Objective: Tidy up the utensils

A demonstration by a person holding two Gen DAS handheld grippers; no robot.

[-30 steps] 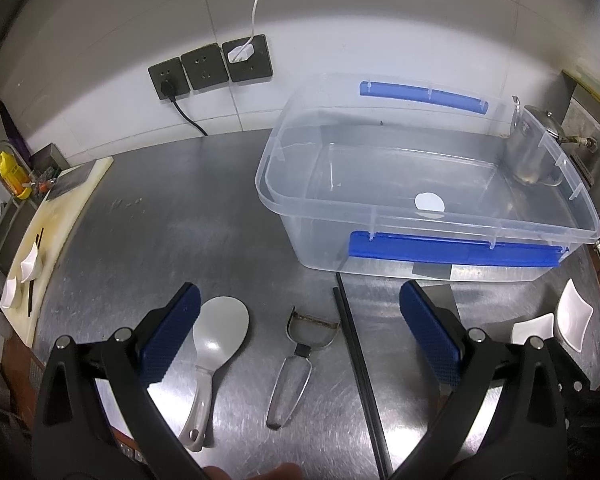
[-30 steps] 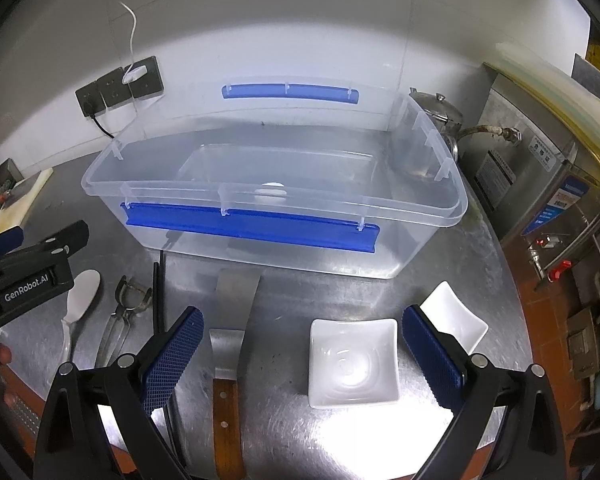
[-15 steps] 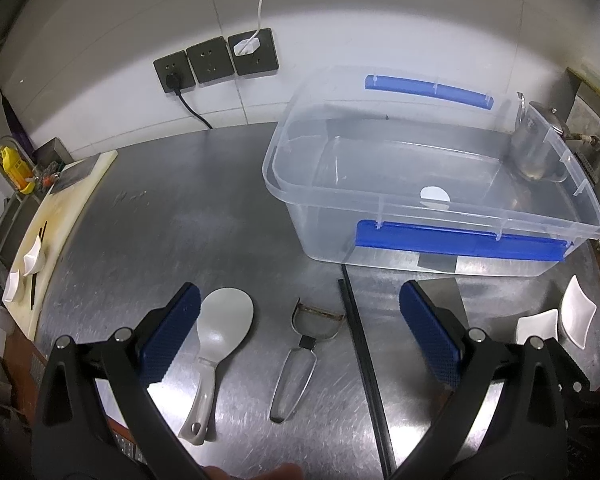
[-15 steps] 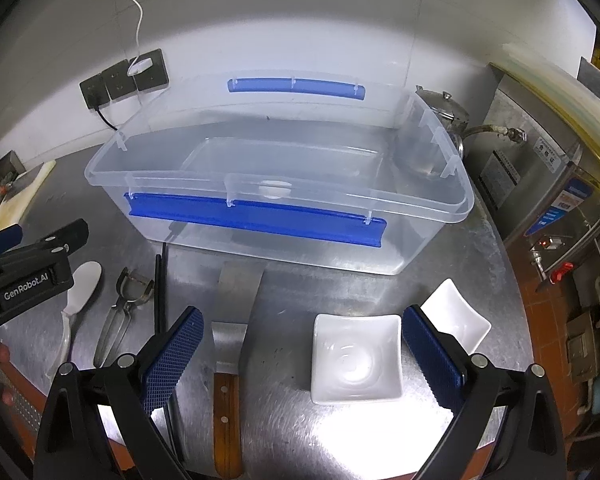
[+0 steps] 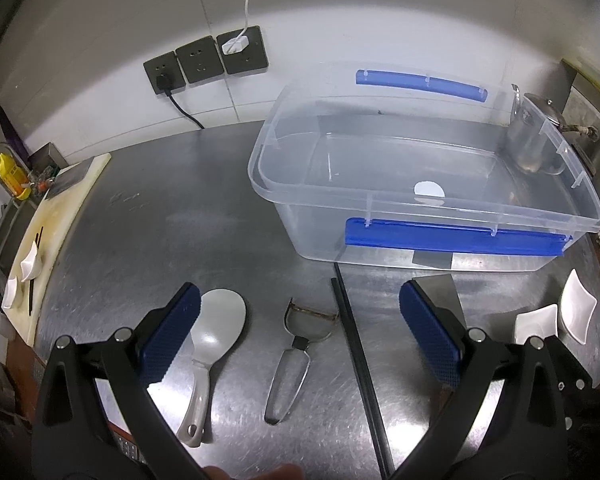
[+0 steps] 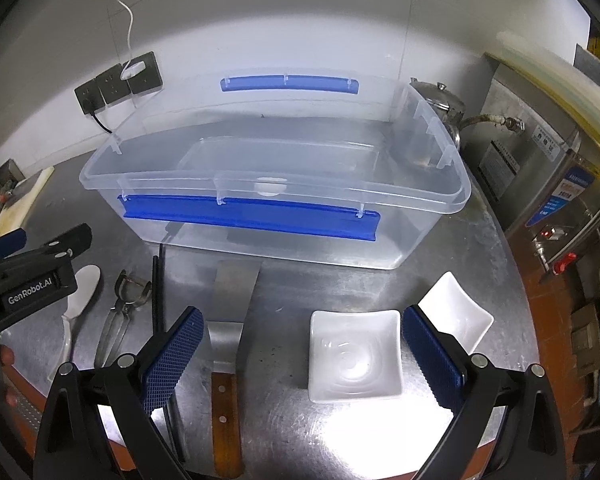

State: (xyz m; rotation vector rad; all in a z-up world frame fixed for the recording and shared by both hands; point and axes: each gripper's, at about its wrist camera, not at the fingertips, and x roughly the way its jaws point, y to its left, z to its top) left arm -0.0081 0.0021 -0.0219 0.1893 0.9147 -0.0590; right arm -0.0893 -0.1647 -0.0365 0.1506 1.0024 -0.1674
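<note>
A clear plastic bin (image 5: 500,208) (image 6: 440,196) with blue handles stands open on the steel counter. In front of it lie a grey rice paddle (image 5: 216,332) (image 6: 82,292), a metal peeler (image 5: 292,364) (image 6: 120,316), black chopsticks (image 5: 356,356) (image 6: 158,296), a cleaver with a wooden handle (image 6: 230,320) (image 5: 440,286) and two white square dishes (image 6: 356,356) (image 6: 456,316). My left gripper (image 5: 300,340) is open and empty above the paddle, peeler and chopsticks. My right gripper (image 6: 300,356) is open and empty above the cleaver and the nearer dish.
A cutting board (image 5: 48,232) with small dishes lies at the far left. Wall sockets with a plug and a cable (image 5: 204,64) are behind. A metal kettle (image 6: 440,100) and steel appliance (image 6: 548,168) stand at the right. The counter's front edge is close below the grippers.
Both grippers have pulled back and risen slightly, so the bin and utensils sit a little farther off. Both stay open; nothing on the counter has moved.
</note>
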